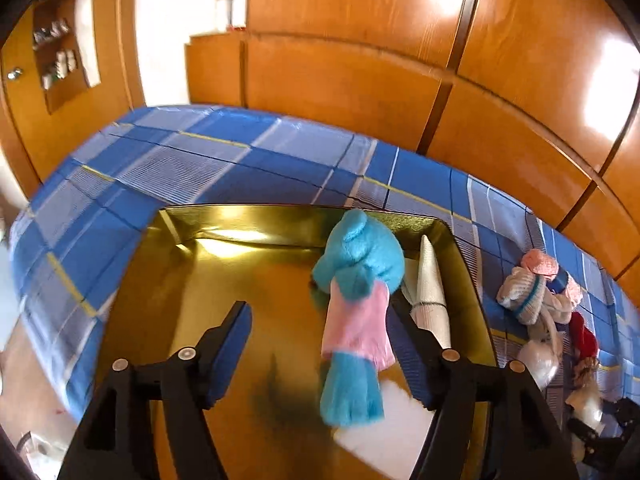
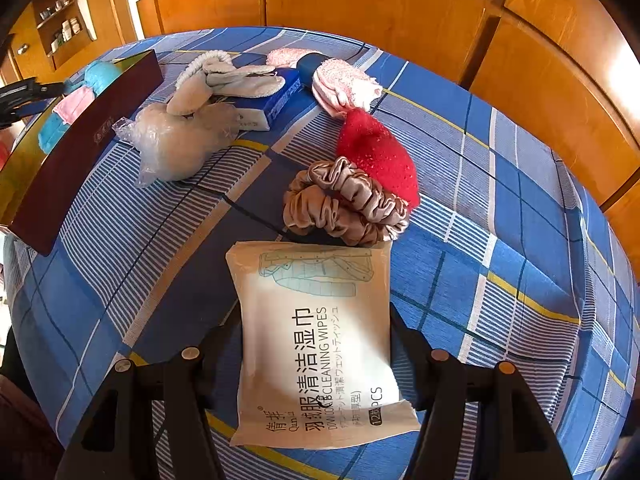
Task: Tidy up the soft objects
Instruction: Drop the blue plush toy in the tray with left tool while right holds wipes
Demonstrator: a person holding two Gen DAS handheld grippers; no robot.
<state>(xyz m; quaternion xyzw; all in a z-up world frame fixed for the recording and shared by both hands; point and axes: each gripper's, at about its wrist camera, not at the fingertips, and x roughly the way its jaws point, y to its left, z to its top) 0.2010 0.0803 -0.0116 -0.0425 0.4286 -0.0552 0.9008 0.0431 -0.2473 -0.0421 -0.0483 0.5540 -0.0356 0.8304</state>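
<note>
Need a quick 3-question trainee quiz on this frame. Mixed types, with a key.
1. True or false: the left hand-held gripper is open over the gold box.
2. What does the right hand-held gripper grip? A. mug B. wipes pack C. spoon
3. Fill in: the beige scrunchie lies against a ___ knit item.
Key: 1 true; 2 B; 3 red.

The bedsheet (image 2: 500, 220) is a blue plaid with white stripes and thin yellow lines, and the box (image 1: 224, 264) is shiny gold inside and dark maroon outside. The plush toy (image 1: 356, 304) is turquoise with a pink middle. The wipes pack (image 2: 316, 340) is beige with black lettering, the scrunchie (image 2: 344, 204) glossy taupe, and the knit piece (image 2: 376, 156) red.
</note>
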